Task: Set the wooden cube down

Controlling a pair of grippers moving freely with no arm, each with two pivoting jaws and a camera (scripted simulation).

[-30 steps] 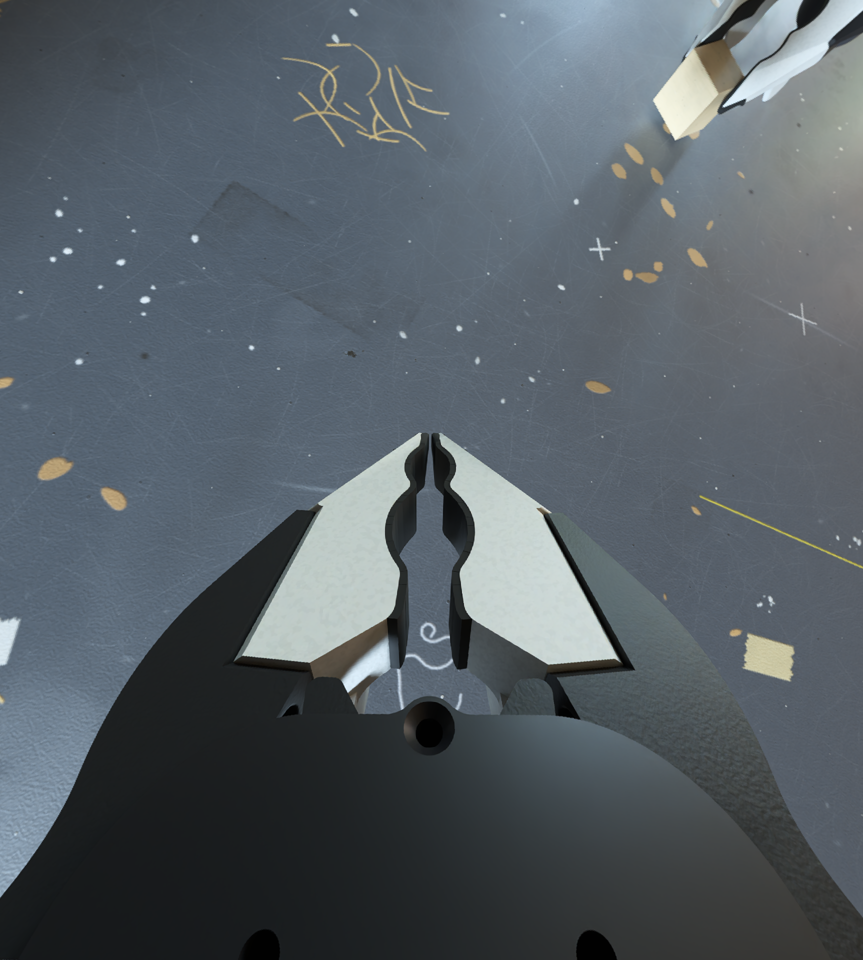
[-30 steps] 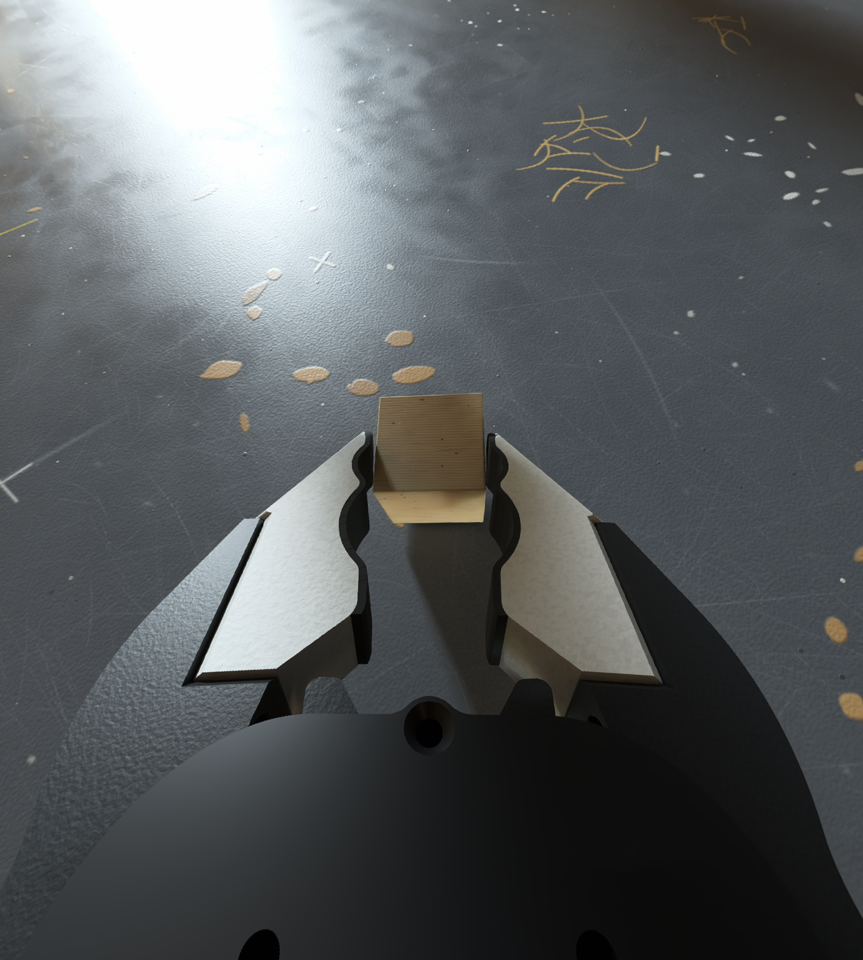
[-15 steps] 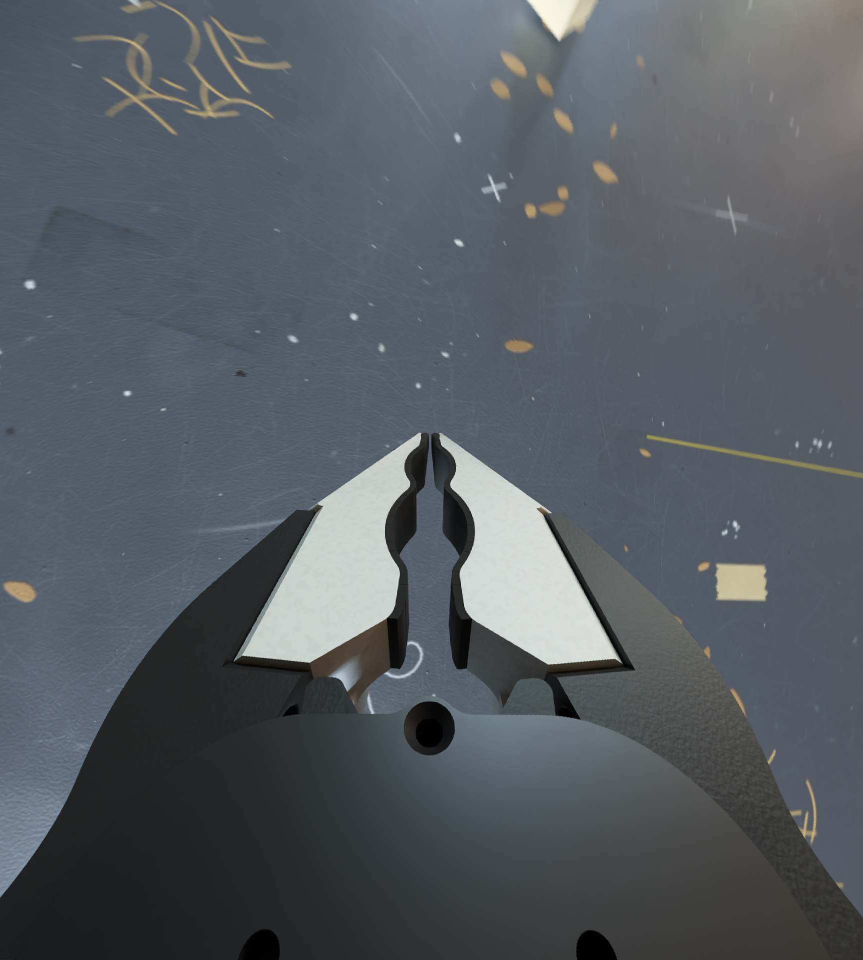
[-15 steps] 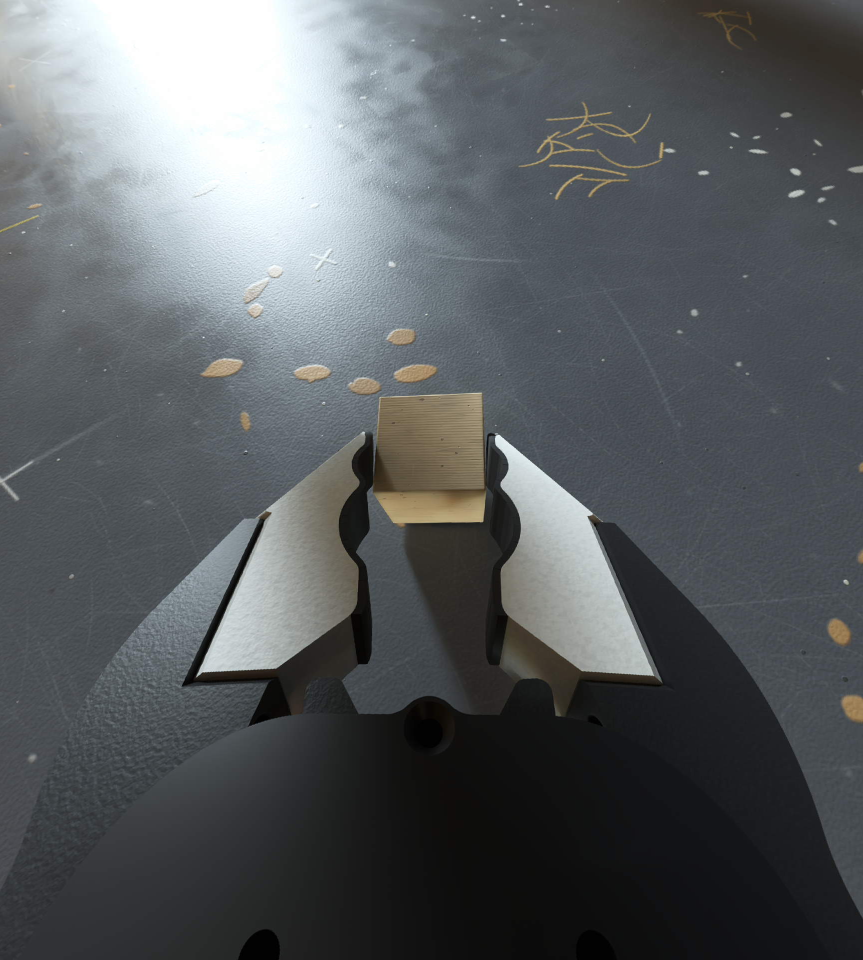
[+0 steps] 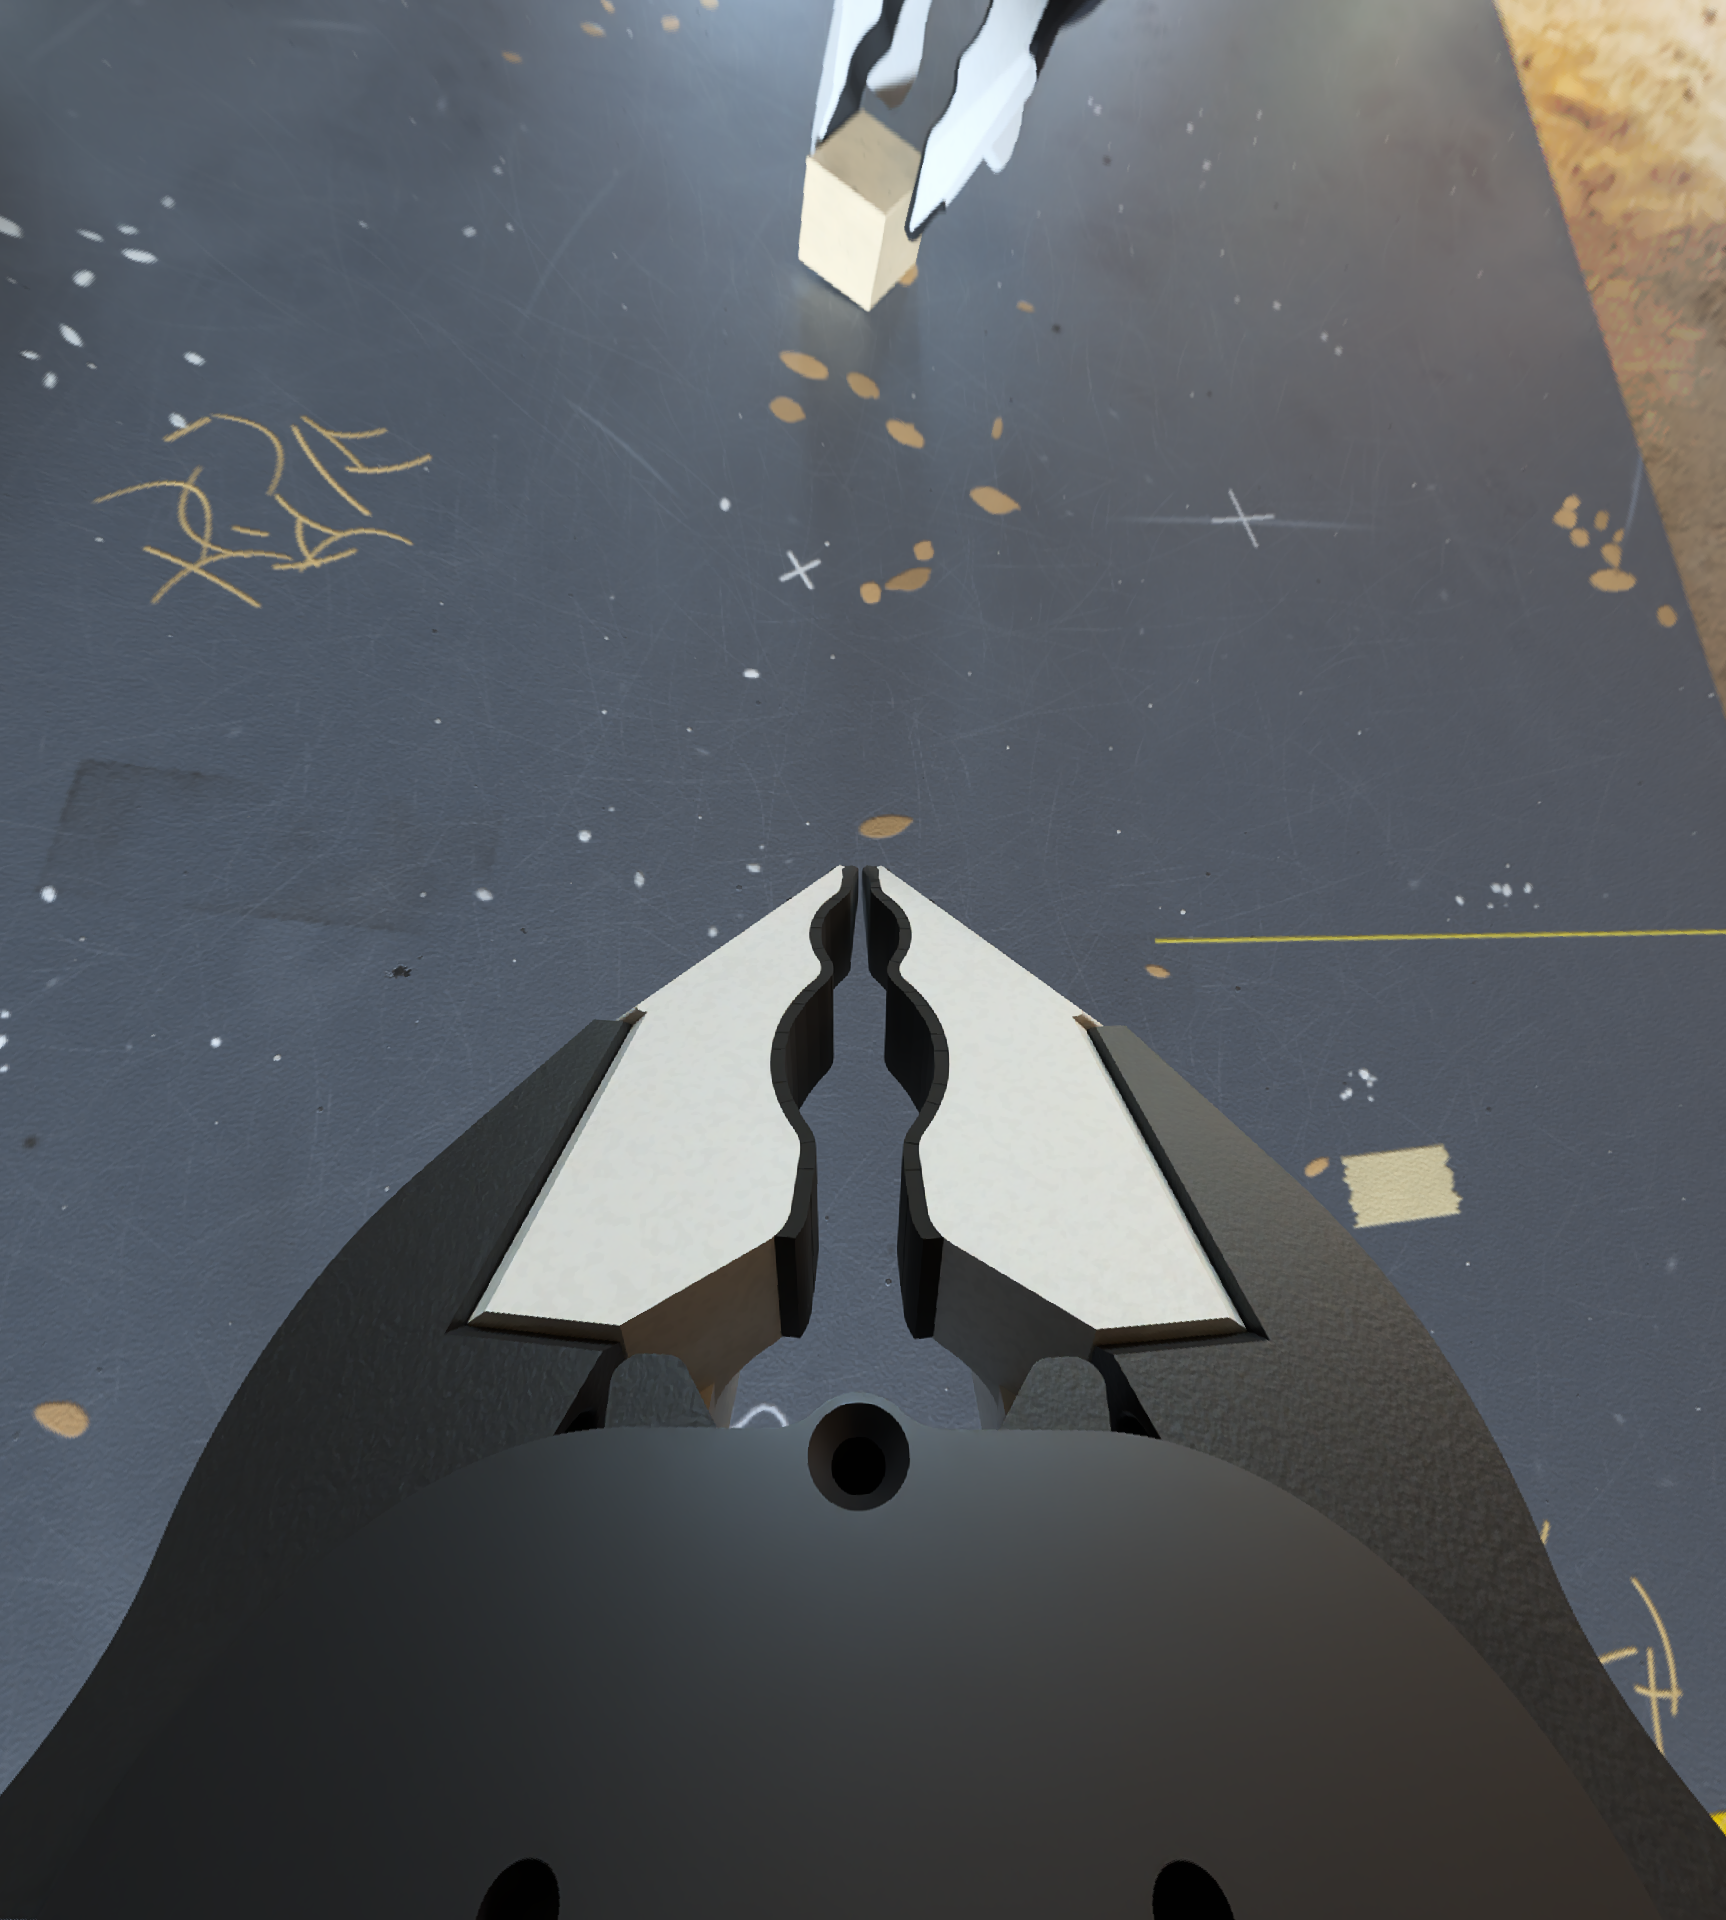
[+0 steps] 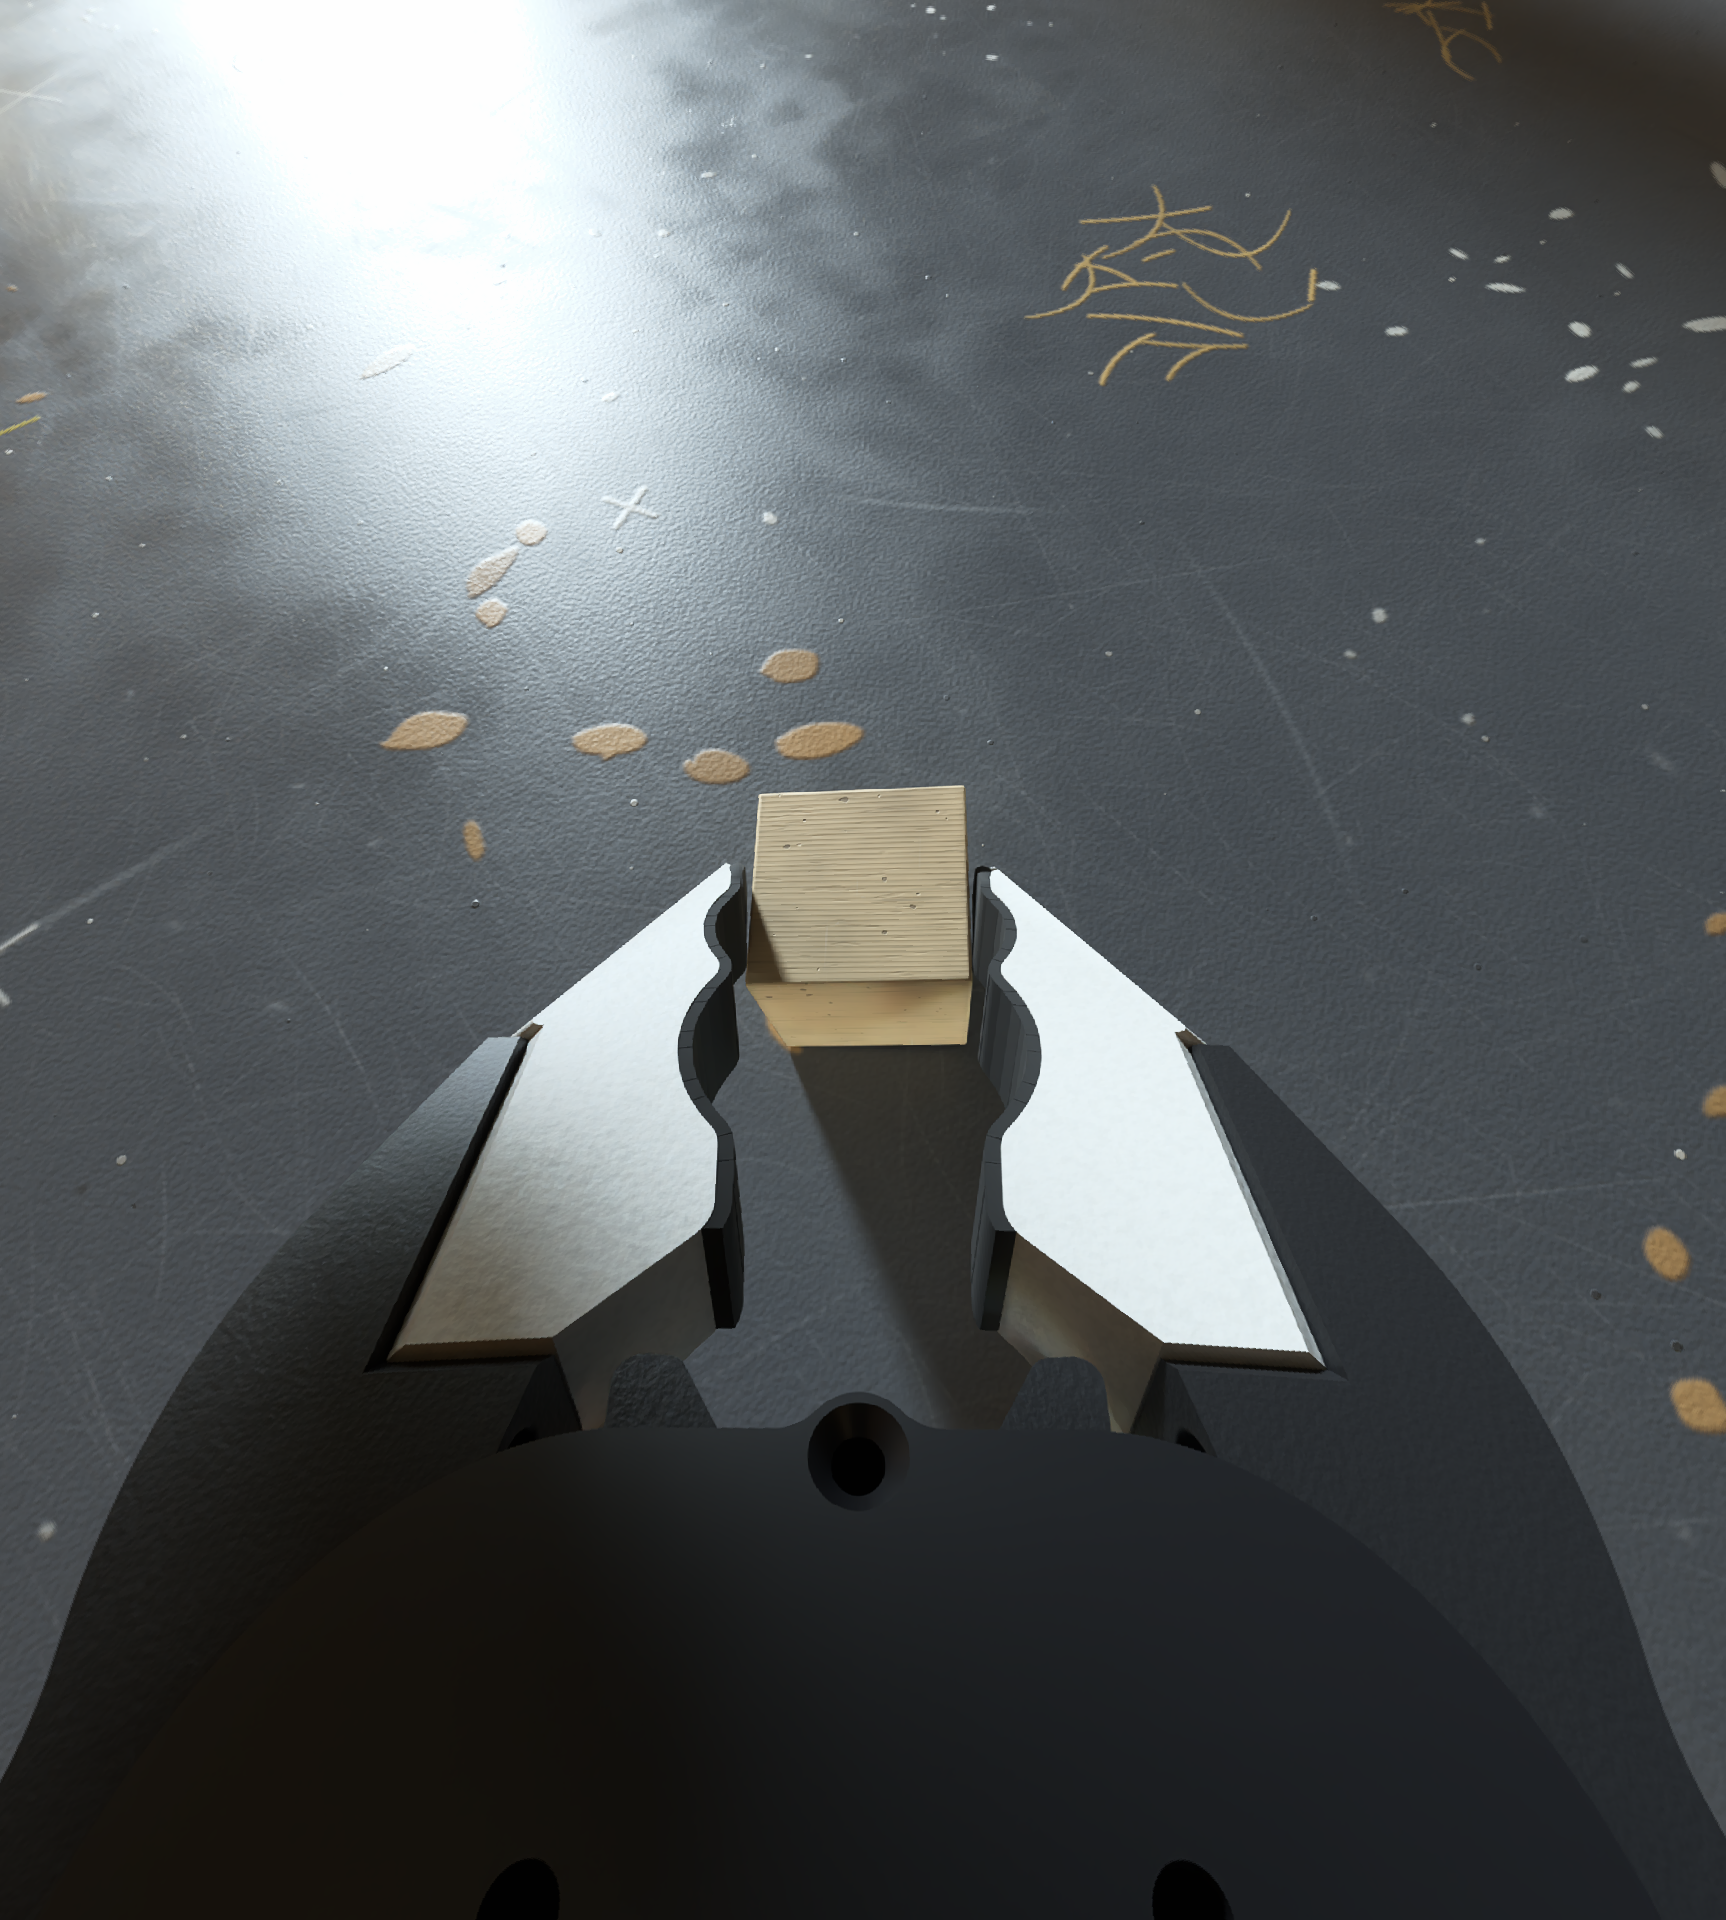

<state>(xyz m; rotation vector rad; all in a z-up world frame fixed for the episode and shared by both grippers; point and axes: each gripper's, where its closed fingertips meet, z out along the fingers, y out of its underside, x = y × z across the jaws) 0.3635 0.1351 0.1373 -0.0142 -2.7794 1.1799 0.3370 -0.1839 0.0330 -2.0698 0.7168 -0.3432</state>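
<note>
The wooden cube point(image 6: 859, 899) is a pale block with fine grain, held between the fingertips of my right gripper point(image 6: 857, 873), which is shut on its two sides. The cube sits at or just above the dark table point(image 6: 1254, 831); I cannot tell whether it touches. In the left wrist view the cube point(image 5: 854, 223) shows far ahead, top centre, with my right gripper point(image 5: 869, 182) around it from above. My left gripper point(image 5: 857, 873) is shut and empty, hovering over the table well short of the cube.
The dark table point(image 5: 423, 727) bears tan paint spots point(image 5: 802, 364), a tan scribble point(image 5: 256, 509), white chalk crosses point(image 5: 1243, 516), a yellow line point(image 5: 1461, 935) and a tape patch point(image 5: 1399, 1184). Its right edge gives onto a brown floor point(image 5: 1669, 208).
The left wrist view has swung, so the cube and right gripper now show top centre and the table's right edge appears. The right gripper and cube have barely moved.
</note>
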